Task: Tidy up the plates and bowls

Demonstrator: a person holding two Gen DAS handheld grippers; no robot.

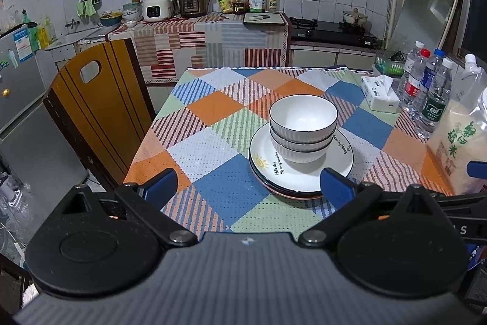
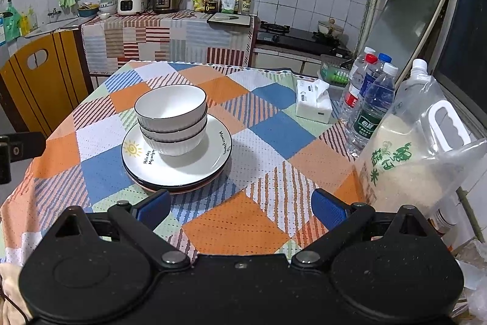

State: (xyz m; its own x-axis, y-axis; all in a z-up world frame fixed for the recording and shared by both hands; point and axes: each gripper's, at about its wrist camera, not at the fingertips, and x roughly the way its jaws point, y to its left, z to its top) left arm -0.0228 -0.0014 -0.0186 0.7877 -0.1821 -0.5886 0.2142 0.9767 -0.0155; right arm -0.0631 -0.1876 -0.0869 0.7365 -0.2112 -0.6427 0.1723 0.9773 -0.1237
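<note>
Three white ribbed bowls [image 1: 303,127] are nested in a stack on a stack of plates [image 1: 304,172] on the checked tablecloth. The top plate is white with a sun drawing and black writing. The same bowls [image 2: 172,119] and plates [image 2: 194,166] show in the right wrist view. My left gripper [image 1: 248,188] is open and empty, held in front of the plates with its right blue pad near the plates' front rim. My right gripper [image 2: 240,210] is open and empty, in front of and to the right of the stack.
A tissue pack [image 1: 380,95], several water bottles [image 1: 426,87] and a clear rice jug [image 2: 420,154] stand along the table's right side. A wooden chair [image 1: 94,108] stands at the table's left. The kitchen counter with cookers [image 1: 188,0] lies behind.
</note>
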